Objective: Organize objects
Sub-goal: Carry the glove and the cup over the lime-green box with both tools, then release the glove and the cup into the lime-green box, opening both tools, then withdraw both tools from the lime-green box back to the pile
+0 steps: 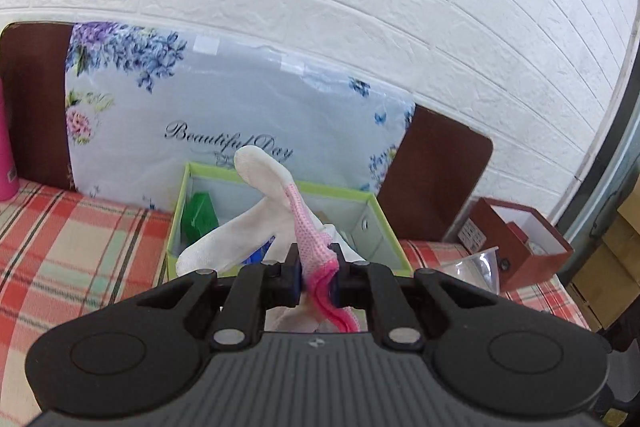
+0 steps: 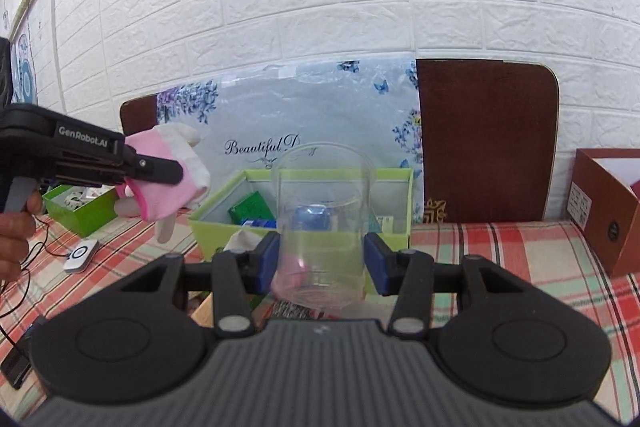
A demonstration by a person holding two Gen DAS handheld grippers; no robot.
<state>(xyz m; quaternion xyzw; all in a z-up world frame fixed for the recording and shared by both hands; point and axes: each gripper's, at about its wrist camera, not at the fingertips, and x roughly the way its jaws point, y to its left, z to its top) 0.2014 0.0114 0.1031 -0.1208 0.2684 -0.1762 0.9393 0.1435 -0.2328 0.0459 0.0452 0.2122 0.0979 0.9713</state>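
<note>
My left gripper [image 1: 317, 277] is shut on the pink cuff of a pink and white sock [image 1: 276, 215], which hangs in the air in front of a green open box [image 1: 384, 223]. In the right wrist view the same left gripper [image 2: 180, 171] shows at the left, a hand on its grip, the sock [image 2: 176, 167] dangling from it. My right gripper [image 2: 322, 263] is shut on a clear plastic cup [image 2: 324, 211], its blue pads pressing both sides. The cup is held upright before the green box [image 2: 304, 231], which holds a green packet and blue items.
A floral pillow bag [image 1: 224, 107] and a brown headboard [image 2: 484, 139] stand against the white brick wall. A brown box [image 2: 608, 211] sits at right, a second green box [image 2: 80, 207] at left, a small white device [image 2: 82, 255] with cables on the plaid cloth.
</note>
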